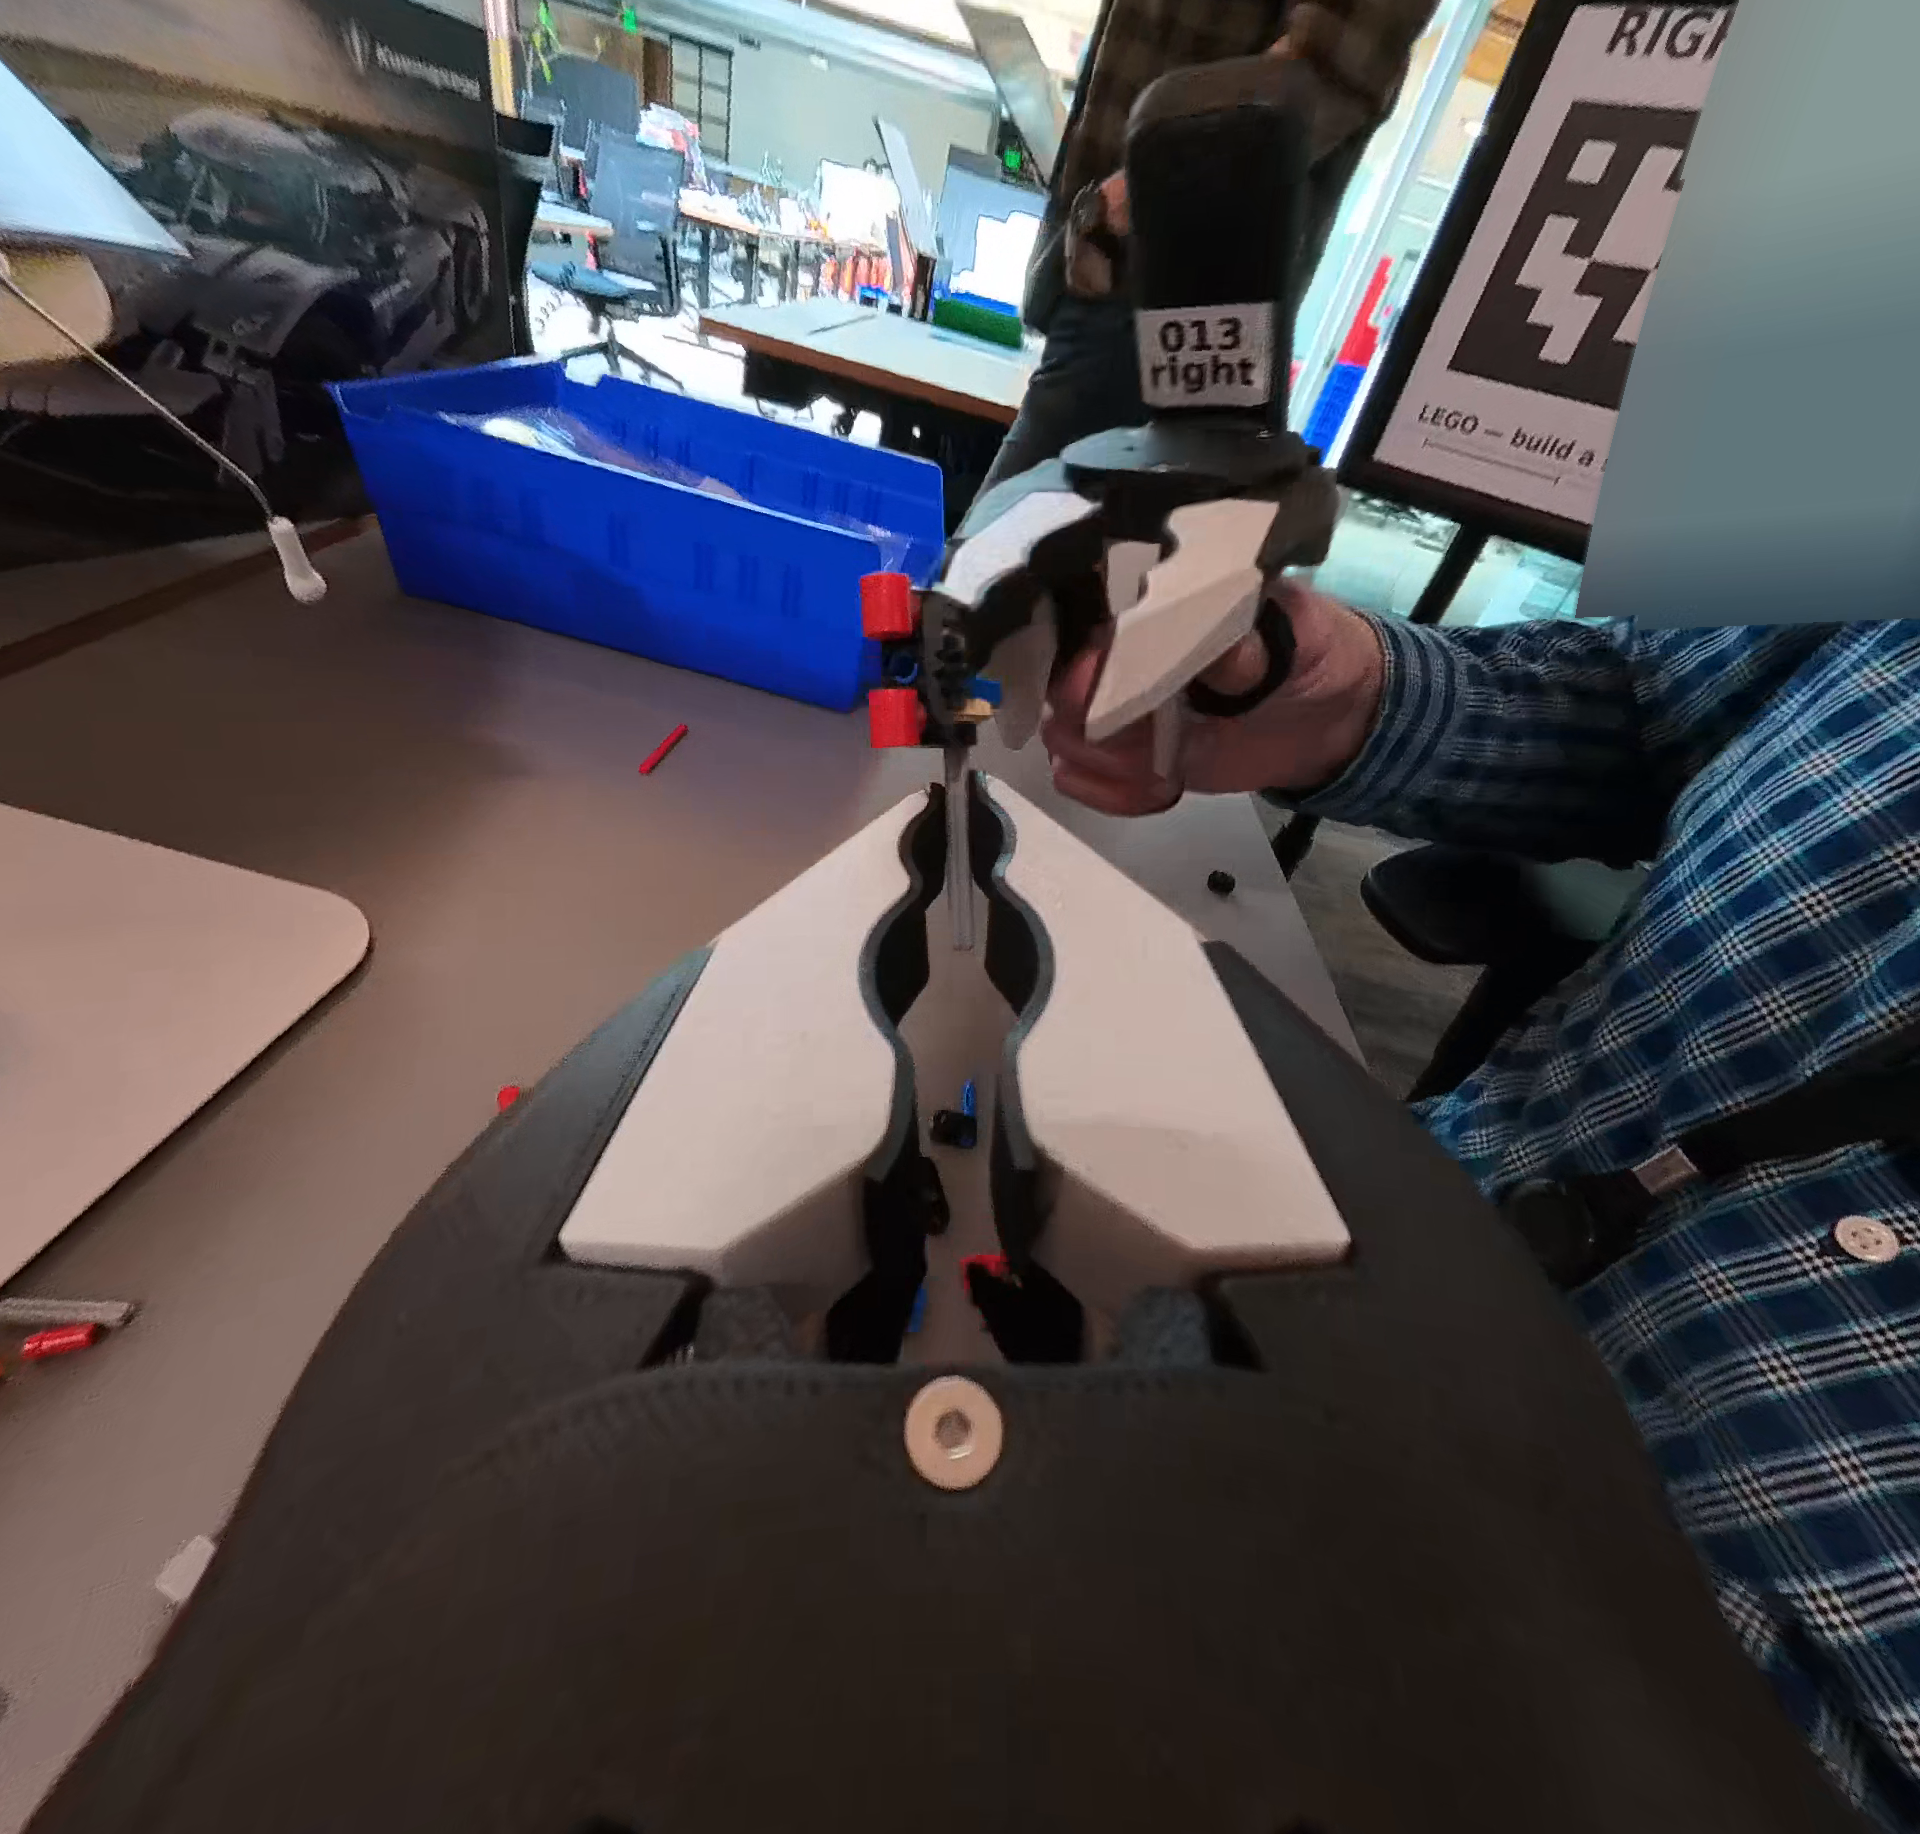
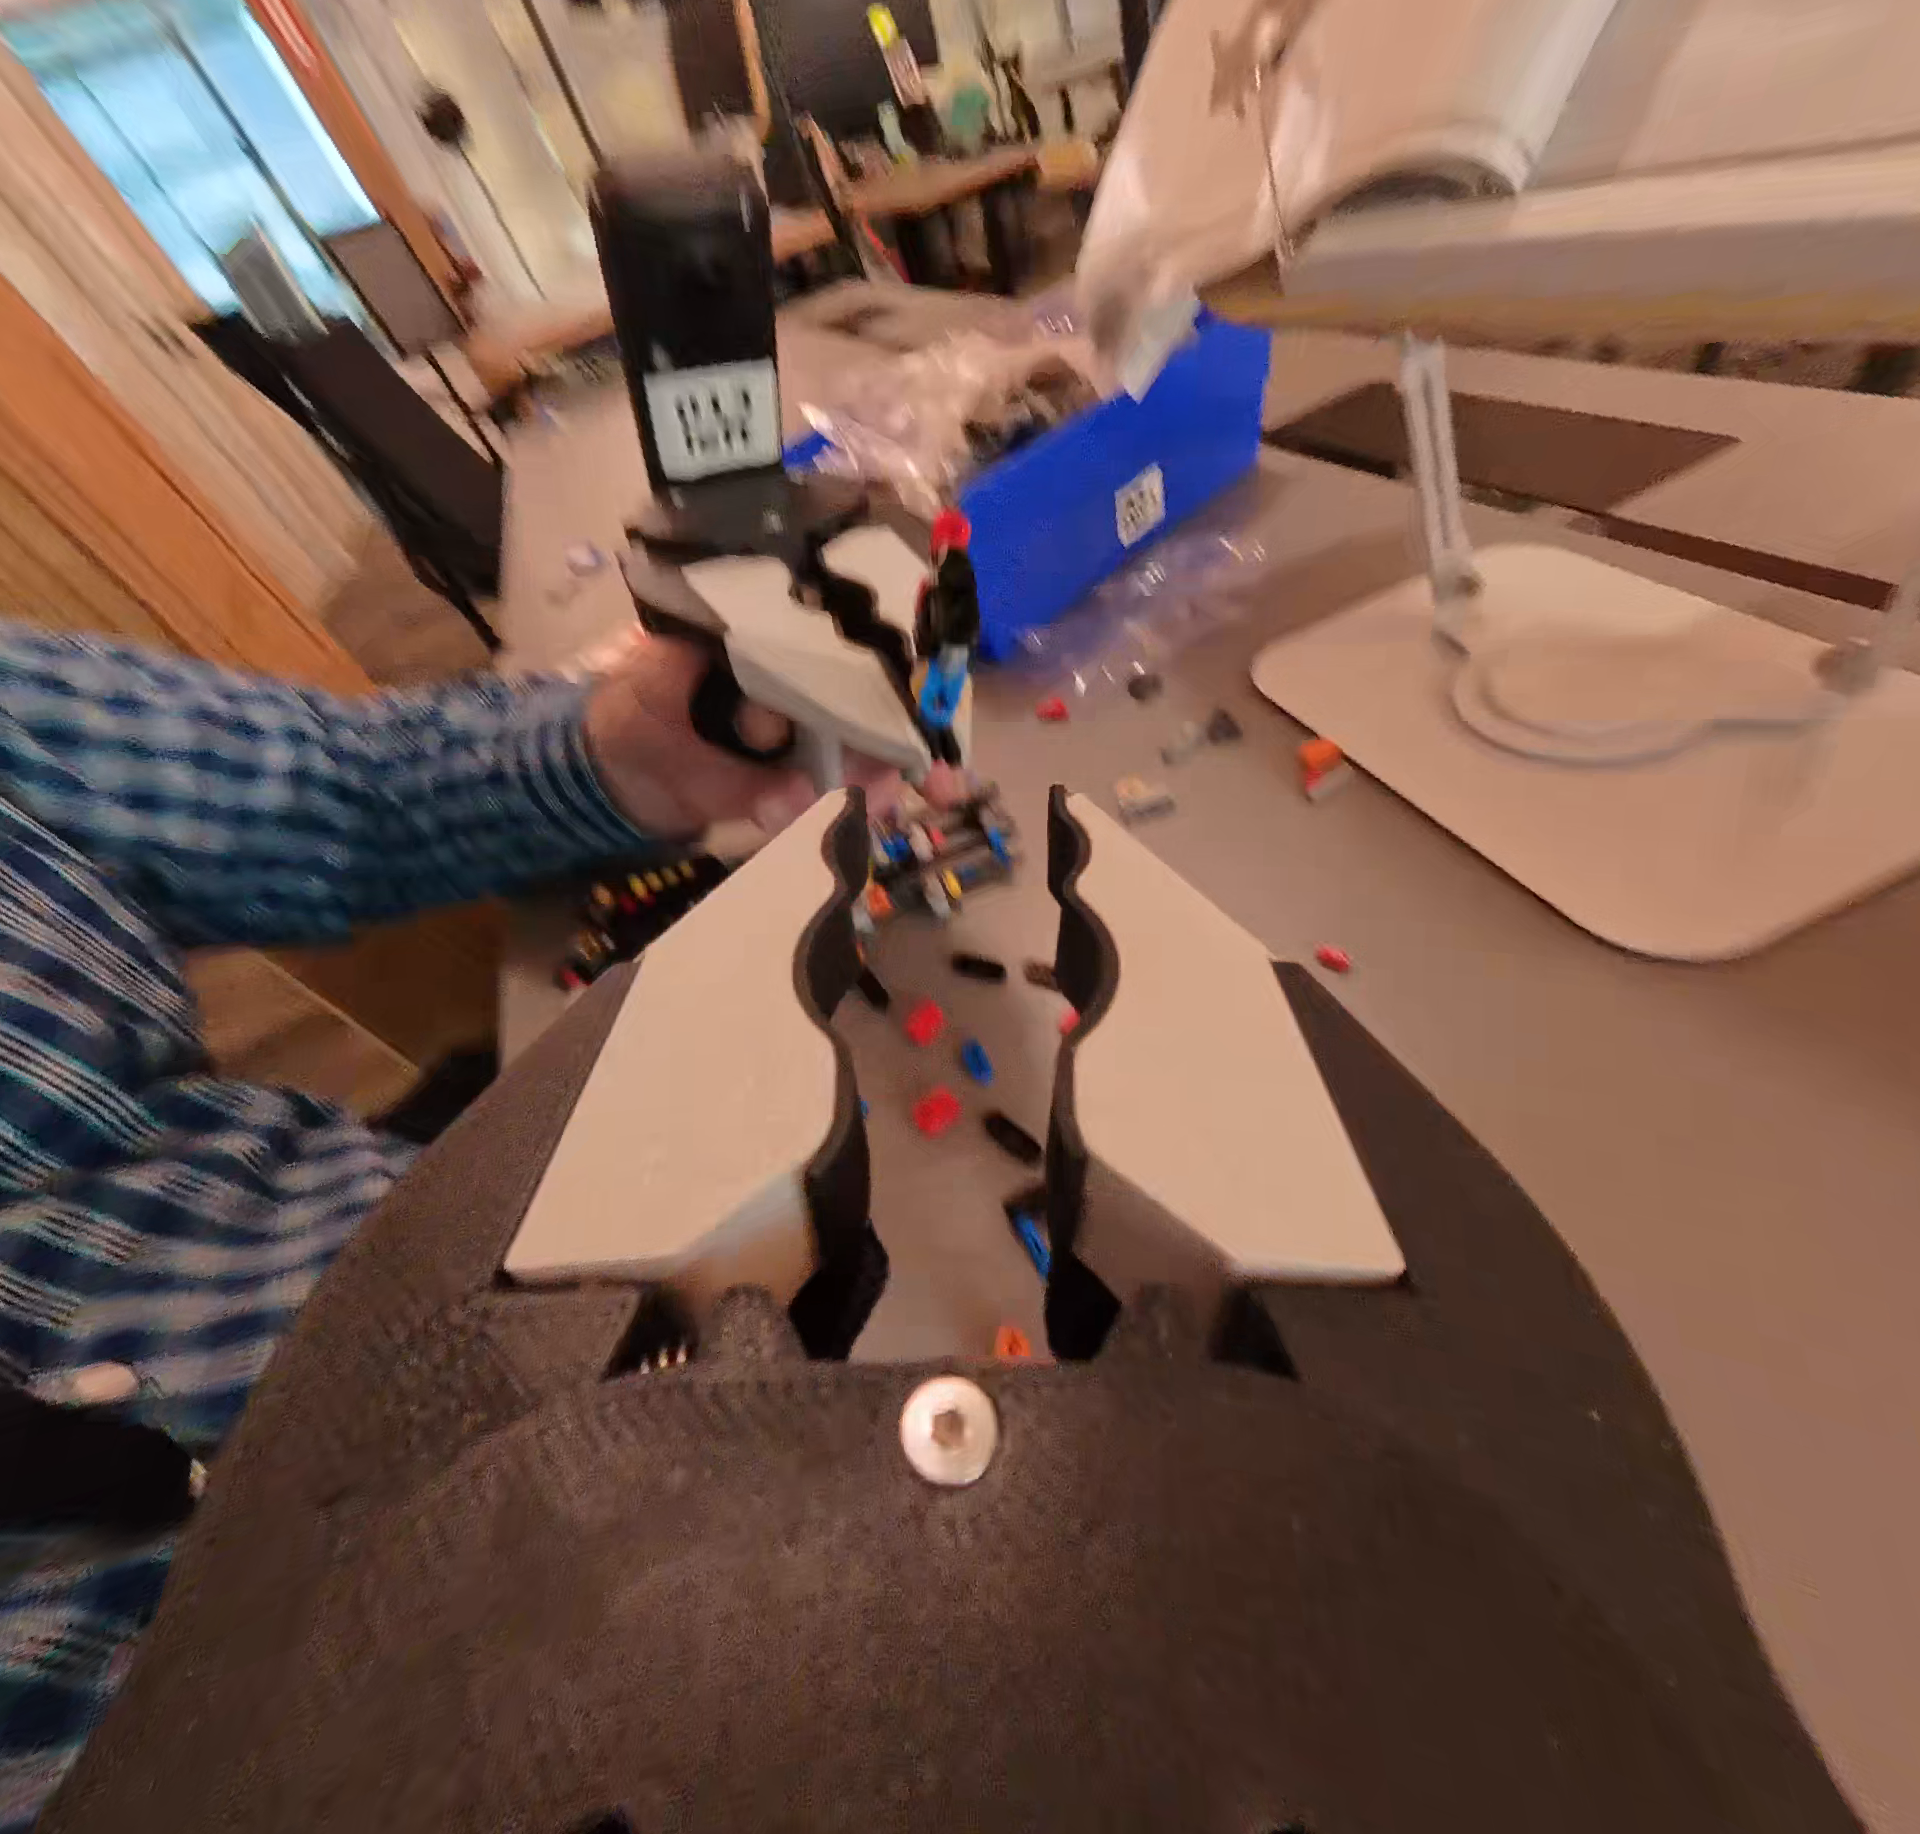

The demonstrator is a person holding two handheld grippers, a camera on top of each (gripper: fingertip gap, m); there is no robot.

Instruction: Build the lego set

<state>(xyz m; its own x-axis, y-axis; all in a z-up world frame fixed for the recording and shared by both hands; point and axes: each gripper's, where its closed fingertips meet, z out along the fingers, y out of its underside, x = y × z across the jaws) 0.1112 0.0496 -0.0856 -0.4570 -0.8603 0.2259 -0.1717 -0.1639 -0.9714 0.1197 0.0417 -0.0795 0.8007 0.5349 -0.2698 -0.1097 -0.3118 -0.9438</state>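
While our left hand-held gripper (image 1: pixel 961 808) pinches a thin grey rod (image 1: pixel 959 870), our right hand-held gripper (image 2: pixel 951 808) hangs spread above the tabletop (image 2: pixel 1455 1109).

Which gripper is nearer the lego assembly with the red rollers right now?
Left. The left gripper pinches the grey axle hanging from the lego assembly, just below it. The right gripper is open and empty, just beyond the assembly.
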